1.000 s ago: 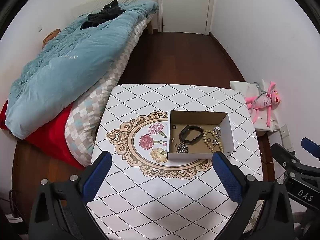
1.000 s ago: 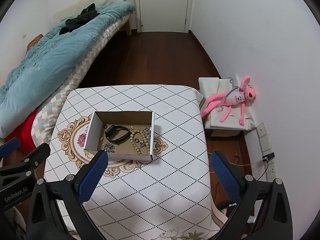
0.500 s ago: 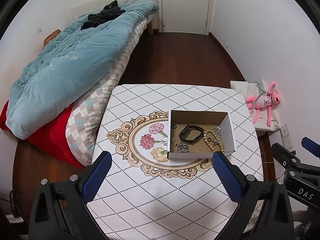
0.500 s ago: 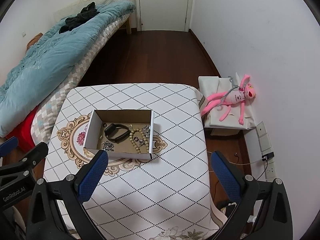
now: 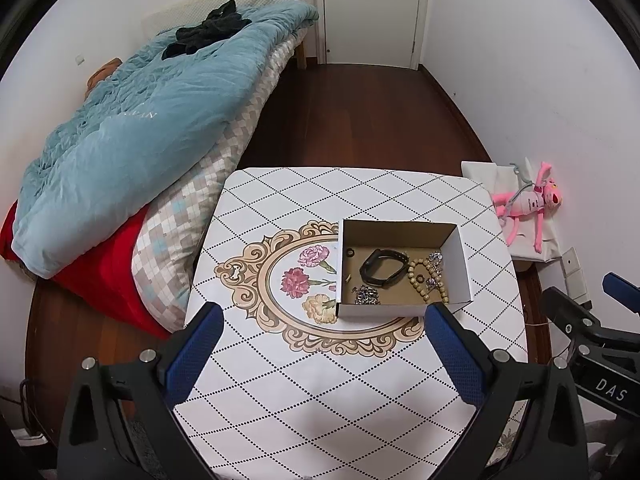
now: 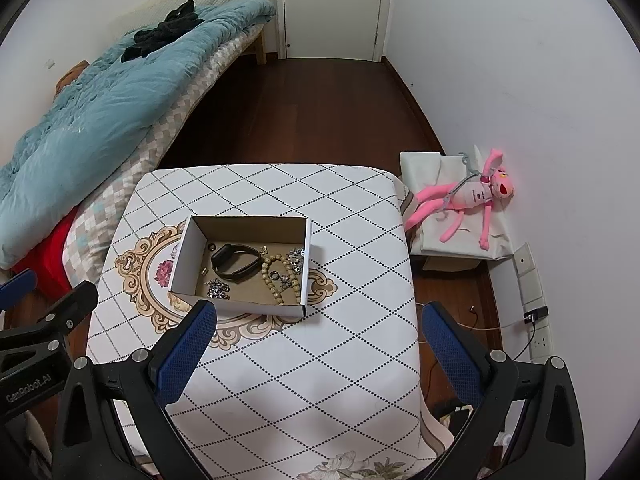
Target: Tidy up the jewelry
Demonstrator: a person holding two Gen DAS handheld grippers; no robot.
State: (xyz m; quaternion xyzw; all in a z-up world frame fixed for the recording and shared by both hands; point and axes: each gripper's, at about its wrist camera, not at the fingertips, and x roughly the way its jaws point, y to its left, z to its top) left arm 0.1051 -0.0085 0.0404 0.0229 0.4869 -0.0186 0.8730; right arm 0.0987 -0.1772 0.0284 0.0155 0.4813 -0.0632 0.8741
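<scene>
My left fingers (image 5: 320, 350) are spread wide and hold nothing. My right fingers (image 6: 316, 350) are spread wide too, with nothing between them. Both sets hang in the air over the near part of the desk (image 5: 304, 384).

All the jewelry I can see sits inside the little cardboard box (image 5: 400, 312) on the desk. There is a black band (image 5: 382, 268), a string of tan beads (image 5: 426, 284), a small dark ring (image 5: 350, 253) near the far left corner, a shiny silver clump (image 5: 366, 295) near the front wall, and more shiny bits (image 5: 435, 258) by the right wall. The beads and the shiny bits on the right touch each other in a heap. I see no jewelry lying out on the desk cloth.

Since a moment ago, very little is different. The box sits a tiny bit lower in my views, so I have drifted a little. The pieces lie the same way, and my fingers are as wide as they were.

So I think this could be the end, with everything tucked in the box. Or it could be that the pieces are waiting to be sorted out. I cannot tell which.
</scene>
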